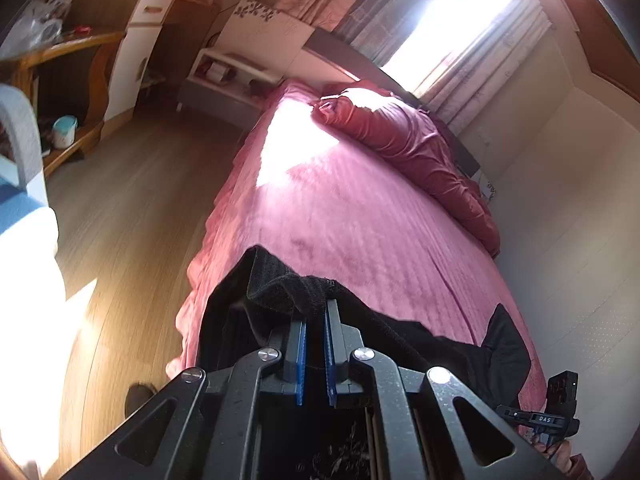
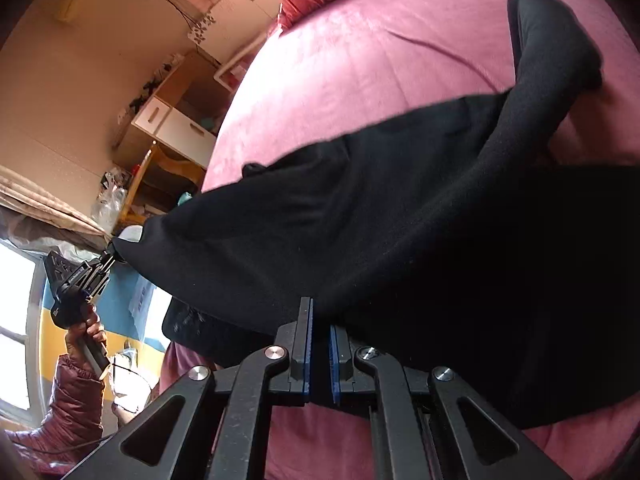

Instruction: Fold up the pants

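pink bed (image 1: pixel 360 216), red duvet (image 1: pixel 420 148) bunched, black pants (image 2: pixel 400 208) draped

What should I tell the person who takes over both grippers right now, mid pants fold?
Left gripper: shut on the ribbed edge of the black pants, held up off the bed.
Right gripper: shut on another edge of the pants; the cloth is stretched between the two grippers.
Pants: partly lifted, one leg end trailing on the pink bedspread toward the far side.
Done: both edges are gripped and raised.
Left: lay the pants flat on the bed and make the folds; no neat fold shows yet.
Nearby: a red duvet is bunched along the far side of the bed.
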`<state>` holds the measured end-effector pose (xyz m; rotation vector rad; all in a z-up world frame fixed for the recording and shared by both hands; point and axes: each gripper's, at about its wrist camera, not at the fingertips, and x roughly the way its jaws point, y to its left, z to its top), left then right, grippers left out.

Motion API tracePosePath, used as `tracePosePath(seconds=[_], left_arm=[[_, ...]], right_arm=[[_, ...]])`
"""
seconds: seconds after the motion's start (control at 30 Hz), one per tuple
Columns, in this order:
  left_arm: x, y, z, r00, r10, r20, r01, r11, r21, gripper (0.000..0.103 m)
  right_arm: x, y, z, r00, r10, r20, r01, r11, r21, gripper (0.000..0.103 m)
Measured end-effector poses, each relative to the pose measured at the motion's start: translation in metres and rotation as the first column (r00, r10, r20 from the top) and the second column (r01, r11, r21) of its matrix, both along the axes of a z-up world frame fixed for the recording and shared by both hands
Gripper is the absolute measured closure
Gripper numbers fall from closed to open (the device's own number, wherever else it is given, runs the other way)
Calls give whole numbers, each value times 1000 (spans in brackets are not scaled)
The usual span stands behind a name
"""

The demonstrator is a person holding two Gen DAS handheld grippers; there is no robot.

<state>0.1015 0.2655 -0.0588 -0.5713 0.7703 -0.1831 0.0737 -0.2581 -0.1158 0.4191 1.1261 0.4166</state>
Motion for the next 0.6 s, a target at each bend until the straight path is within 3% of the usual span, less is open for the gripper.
tracePosePath(seconds=[0.2,0.27,0.4,0.6], left_arm=[[-41,10,-69,976,69,-205,-95,989,-117,94],[-52,14,-80,964,95,-248,-143,973,-184,87],[-71,32,-95,942,159,-296,-262,899,-351,68],[-87,44,-110,918,210,-336,-368,768,-524,61]], right_arm=[[0,8,-53,996,-24,-80,18,997,-70,96],[5,9,-59,996,-37,-84,32,997,-65,96],[9,9,-67,995,-43,-85,38,998,-58,96],[9,8,-71,995,-57,-84,54,998,-39,96]])
